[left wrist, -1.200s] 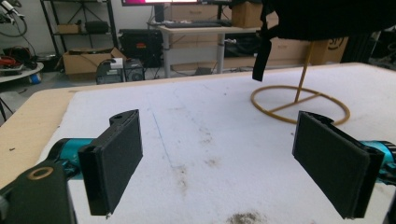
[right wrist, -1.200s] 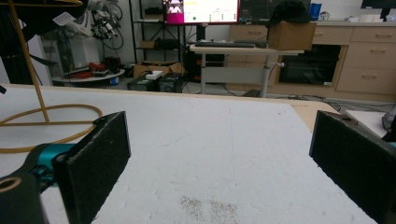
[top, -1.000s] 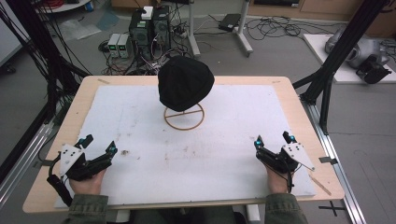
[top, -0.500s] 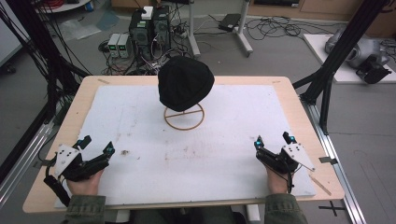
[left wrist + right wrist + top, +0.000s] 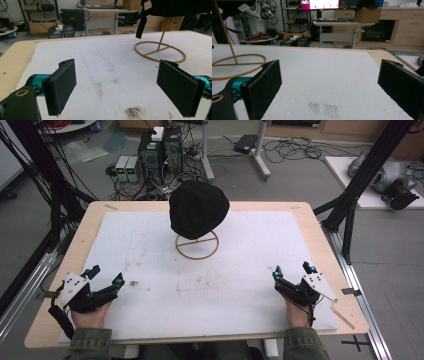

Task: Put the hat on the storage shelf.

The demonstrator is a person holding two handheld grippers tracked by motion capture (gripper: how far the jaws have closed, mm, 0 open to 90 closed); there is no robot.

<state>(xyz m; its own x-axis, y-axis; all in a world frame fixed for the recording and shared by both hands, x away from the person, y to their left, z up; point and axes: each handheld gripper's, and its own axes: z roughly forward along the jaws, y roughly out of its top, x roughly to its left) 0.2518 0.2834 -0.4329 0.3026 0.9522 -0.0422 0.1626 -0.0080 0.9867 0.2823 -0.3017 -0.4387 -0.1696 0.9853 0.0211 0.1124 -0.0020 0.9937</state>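
White foam matting point(image 5: 240, 285) covers a wooden table point(image 5: 320, 227) in a cluttered lab, with computer boxes and cables on the floor beyond its far edge. Toward the far middle of the mat stands a thin yellowish stand point(image 5: 197, 245), a ring-shaped base with a crossbar and a slim upright post, and a black knit hat point(image 5: 198, 215) sits draped over its top, hanging clear of the mat. In the left gripper view a dark strap or flap of the hat point(image 5: 141, 23) dangles beside the post point(image 5: 163, 37), though the hat itself is cut off at the top there, so its lower edge is hard to judge. The left gripper point(image 5: 104, 282) rests at the near left corner of the mat with its jaws spread wide and nothing between them; the right gripper point(image 5: 293, 272) rests at the near right, likewise spread wide and empty. Both are well apart from the hat, which lies forward and inward from each: ahead and to the right of the left gripper, ahead and to the left of the right one. Neither hand looks clearly nearer; the hat sits roughly midway between them, perhaps slightly closer to the left. The stand's post runs upright, so the hat would most likely have to be lifted straight up off it. No container is on the table; only some brownish smudges point(image 5: 134, 283) mark the mat.
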